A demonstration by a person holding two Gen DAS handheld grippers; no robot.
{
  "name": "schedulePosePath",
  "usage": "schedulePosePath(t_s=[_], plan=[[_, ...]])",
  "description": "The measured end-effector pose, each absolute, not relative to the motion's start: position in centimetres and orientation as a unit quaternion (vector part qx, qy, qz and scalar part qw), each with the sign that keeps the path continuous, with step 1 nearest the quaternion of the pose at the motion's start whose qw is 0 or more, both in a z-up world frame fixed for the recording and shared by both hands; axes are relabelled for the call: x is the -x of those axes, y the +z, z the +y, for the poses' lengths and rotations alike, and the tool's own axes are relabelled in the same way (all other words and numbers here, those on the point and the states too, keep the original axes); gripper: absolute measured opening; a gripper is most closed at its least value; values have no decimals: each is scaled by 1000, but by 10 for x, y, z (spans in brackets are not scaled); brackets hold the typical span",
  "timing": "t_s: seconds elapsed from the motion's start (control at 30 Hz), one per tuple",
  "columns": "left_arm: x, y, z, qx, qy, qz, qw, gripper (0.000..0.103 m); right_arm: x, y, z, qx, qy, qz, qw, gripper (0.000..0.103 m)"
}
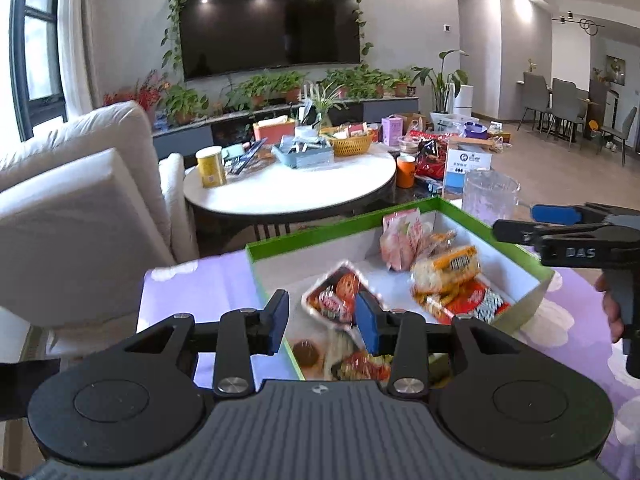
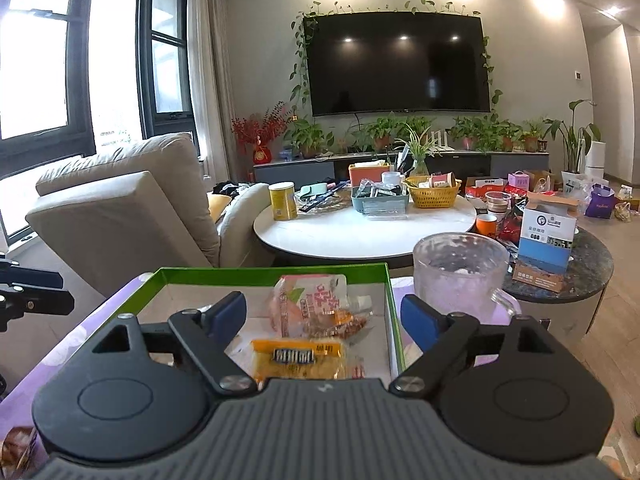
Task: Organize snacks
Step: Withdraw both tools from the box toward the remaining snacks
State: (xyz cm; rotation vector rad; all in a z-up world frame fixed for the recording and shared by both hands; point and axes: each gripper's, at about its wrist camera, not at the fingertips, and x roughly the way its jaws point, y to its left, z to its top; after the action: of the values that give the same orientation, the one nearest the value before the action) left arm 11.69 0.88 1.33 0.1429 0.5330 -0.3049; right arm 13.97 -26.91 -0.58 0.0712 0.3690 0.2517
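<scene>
While we hang over the box, these lines hold:

Left gripper (image 1: 322,318): our jaws stand apart, nothing pressed between the pads.
Red packet (image 1: 338,294): blurred, glossy film, just ahead of and below our left fingertips, inside the green-rimmed box (image 1: 304,236) (its long axis cannot be read).
Right gripper (image 2: 324,320): jaws wide apart, empty, over the box's far side.
Yellow packet (image 2: 298,356): crinkly, oblong, lying crosswise under our right fingers.
Nearer hand: left, for the red packet.
Glass mug (image 2: 460,272): ribbed, just right of the box.
</scene>
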Motion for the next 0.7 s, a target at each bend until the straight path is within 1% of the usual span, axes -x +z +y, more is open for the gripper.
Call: schedulePosePath(t_s=[0.3,0.5,0.7], plan=[[-85,-4,19,-69,-150,287,944,35,-100,-12,-275,-43,144,204,967,63],[-69,-15,17,-65,-162,306,936,35,-73,-27,-269,-59,191,236,951,63],[-53,-27,4,-82,-182,331,922,35,-60,-41,-256,-53,206,265,941,63]])
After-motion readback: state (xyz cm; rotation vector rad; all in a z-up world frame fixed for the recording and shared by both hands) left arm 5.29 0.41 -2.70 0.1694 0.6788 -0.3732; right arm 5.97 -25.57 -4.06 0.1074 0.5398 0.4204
